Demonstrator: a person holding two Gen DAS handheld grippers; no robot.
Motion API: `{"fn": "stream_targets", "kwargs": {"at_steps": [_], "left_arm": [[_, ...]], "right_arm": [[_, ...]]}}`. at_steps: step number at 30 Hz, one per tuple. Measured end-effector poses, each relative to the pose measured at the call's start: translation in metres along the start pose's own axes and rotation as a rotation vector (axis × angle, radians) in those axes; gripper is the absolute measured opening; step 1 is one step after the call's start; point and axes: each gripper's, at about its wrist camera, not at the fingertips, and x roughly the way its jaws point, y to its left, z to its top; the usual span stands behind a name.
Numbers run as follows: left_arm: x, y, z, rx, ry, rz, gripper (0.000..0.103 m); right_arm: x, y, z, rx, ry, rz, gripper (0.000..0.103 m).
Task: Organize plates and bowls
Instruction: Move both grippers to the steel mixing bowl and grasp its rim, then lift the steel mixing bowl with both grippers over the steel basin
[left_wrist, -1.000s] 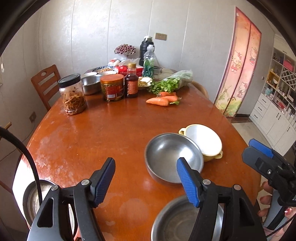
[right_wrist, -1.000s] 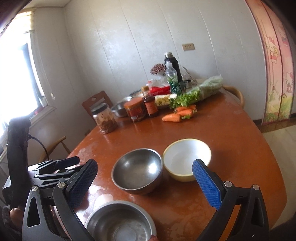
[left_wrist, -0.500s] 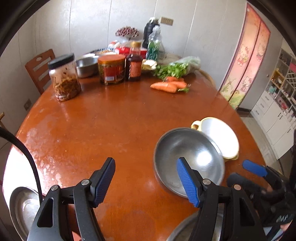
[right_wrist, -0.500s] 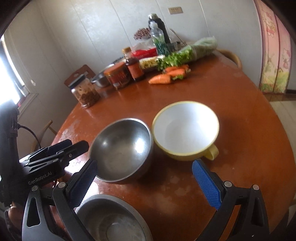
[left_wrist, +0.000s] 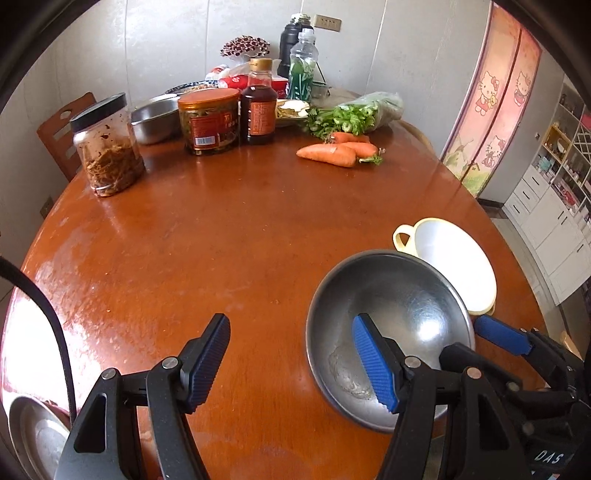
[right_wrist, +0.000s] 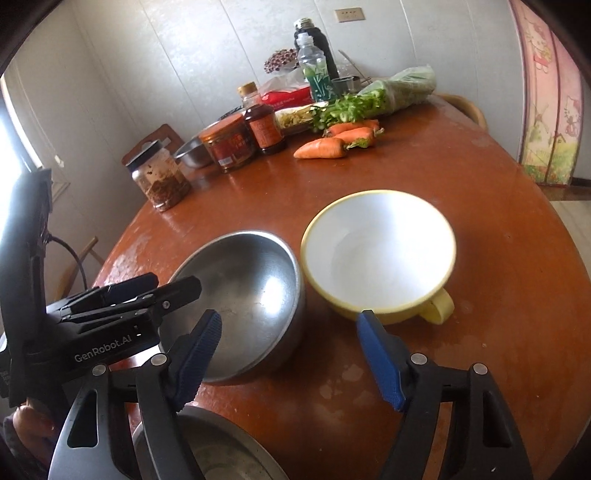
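Observation:
A steel bowl (left_wrist: 402, 295) (right_wrist: 258, 280) sits on the brown table, touching a yellow bowl (left_wrist: 458, 258) (right_wrist: 380, 251) with a white inside and a handle. My left gripper (left_wrist: 290, 332) is open. Its right finger hangs over the steel bowl's inside and its left finger over bare table, so the bowl's near rim lies between them. My right gripper (right_wrist: 289, 321) is open with its jaws closing. The steel bowl's right wall is between them, untouched, and the right finger is near the yellow bowl's rim.
A second steel bowl (right_wrist: 207, 446) lies at the near edge, under the right gripper. A steel dish (left_wrist: 33, 435) sits at the near left. Jars (left_wrist: 107, 147), a sauce bottle (left_wrist: 258, 107), carrots (left_wrist: 328, 153), greens and another steel bowl (left_wrist: 155, 120) crowd the far side.
Both grippers have come down and forward onto the two bowls. The right gripper's jaws have narrowed. The left gripper's right finger now hangs over the steel bowl.

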Motion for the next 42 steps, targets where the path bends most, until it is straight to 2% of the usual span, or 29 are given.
{"fn": "stream_targets", "kwargs": {"at_steps": [3,5,7,8,10,15,27,42], "left_arm": [[0.010,-0.001,-0.001,0.001,0.038,0.010,0.068],[0.015,0.000,-0.002,-0.011,0.057,0.001,0.064],[0.019,0.002,-0.004,-0.024,0.072,-0.024,0.047],[0.020,0.001,-0.005,-0.024,0.079,-0.030,0.043],[0.021,-0.001,-0.007,-0.020,0.087,-0.064,0.028],[0.016,-0.003,-0.008,-0.015,0.071,-0.083,0.028],[-0.022,0.002,-0.005,-0.028,-0.011,-0.089,0.028],[-0.068,-0.005,-0.028,0.007,-0.081,-0.091,0.028]], "right_arm": [[0.008,0.005,0.000,-0.020,0.018,0.016,0.073],[0.013,0.007,-0.001,-0.025,0.040,0.038,0.059],[0.015,0.011,0.000,-0.044,0.042,0.050,0.047],[0.015,0.013,0.000,-0.060,0.033,0.042,0.045],[0.015,0.014,0.001,-0.073,0.022,0.049,0.038],[0.015,0.017,0.003,-0.087,0.010,0.024,0.038],[-0.010,0.032,0.012,-0.114,-0.045,0.054,0.038],[-0.048,0.049,-0.003,-0.152,-0.105,0.060,0.038]]}}
